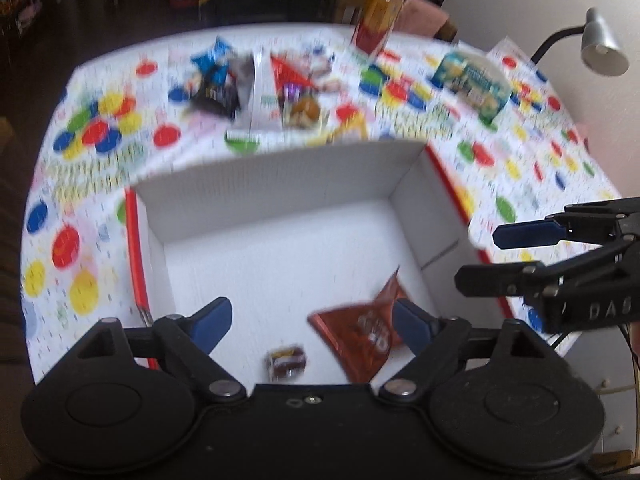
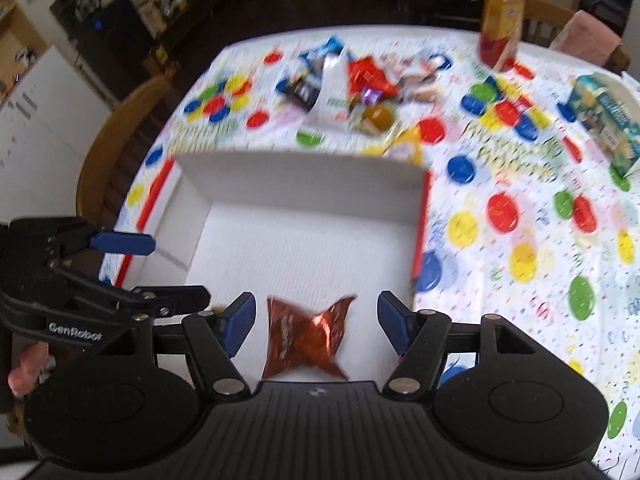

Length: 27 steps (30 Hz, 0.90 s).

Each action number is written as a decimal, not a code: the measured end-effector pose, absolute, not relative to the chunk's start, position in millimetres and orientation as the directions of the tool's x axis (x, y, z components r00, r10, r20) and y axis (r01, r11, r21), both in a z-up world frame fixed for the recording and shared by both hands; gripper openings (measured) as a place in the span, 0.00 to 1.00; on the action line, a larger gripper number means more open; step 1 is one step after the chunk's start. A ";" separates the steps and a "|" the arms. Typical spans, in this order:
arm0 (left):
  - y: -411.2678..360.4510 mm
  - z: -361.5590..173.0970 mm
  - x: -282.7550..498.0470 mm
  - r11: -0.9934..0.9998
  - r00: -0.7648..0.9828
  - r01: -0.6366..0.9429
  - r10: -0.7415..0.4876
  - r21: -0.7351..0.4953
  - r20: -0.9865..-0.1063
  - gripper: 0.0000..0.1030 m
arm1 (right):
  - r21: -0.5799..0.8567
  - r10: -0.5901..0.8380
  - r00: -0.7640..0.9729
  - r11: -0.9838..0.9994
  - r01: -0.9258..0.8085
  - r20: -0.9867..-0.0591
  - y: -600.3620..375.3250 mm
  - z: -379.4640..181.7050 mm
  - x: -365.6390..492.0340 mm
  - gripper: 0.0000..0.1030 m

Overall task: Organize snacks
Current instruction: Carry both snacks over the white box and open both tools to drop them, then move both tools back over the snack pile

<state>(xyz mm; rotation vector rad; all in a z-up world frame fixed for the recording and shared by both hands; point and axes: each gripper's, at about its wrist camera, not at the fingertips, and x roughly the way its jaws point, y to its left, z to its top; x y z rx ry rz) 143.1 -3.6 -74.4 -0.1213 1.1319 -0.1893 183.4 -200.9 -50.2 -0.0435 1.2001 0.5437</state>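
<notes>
A white cardboard box (image 1: 280, 160) (image 2: 300, 168) with red outer sides stands open on the spotted tablecloth. Inside it lie a crumpled orange-red foil packet (image 1: 360, 336) (image 2: 308, 340) and a small dark wrapped sweet (image 1: 286, 362). My left gripper (image 1: 314, 324) (image 2: 180, 270) hovers open over the box's near left part, holding nothing. My right gripper (image 2: 316, 320) (image 1: 478, 258) is open above the packet, its fingers well apart on either side and not touching it. A pile of loose snacks (image 1: 260, 84) (image 2: 352, 84) lies beyond the box.
A tall orange drink bottle (image 1: 378, 16) (image 2: 502, 16) stands at the table's far edge. A green-blue carton (image 1: 474, 80) (image 2: 604, 120) lies far right. A desk lamp (image 1: 600, 40) leans in on the right. A wooden chair (image 2: 116, 148) stands at the table's left.
</notes>
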 end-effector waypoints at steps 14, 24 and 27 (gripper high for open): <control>-5.1 -25.5 187.4 0.990 0.597 0.068 -0.138 -0.122 -0.790 1.00 | 0.237 0.379 0.377 0.898 -0.370 -0.845 -237.7 -6.3 251.3 0.75; -4.2 -27.6 250.4 0.995 0.613 -0.022 -0.060 -0.092 -0.788 1.00 | 0.218 0.362 0.360 0.898 -0.382 -0.860 -241.9 -16.7 316.4 0.76; -5.2 -32.3 271.7 0.996 0.610 -0.043 -0.038 -0.081 -0.792 0.99 | 0.233 0.367 0.329 0.895 -0.381 -0.870 -240.7 -27.3 335.4 0.76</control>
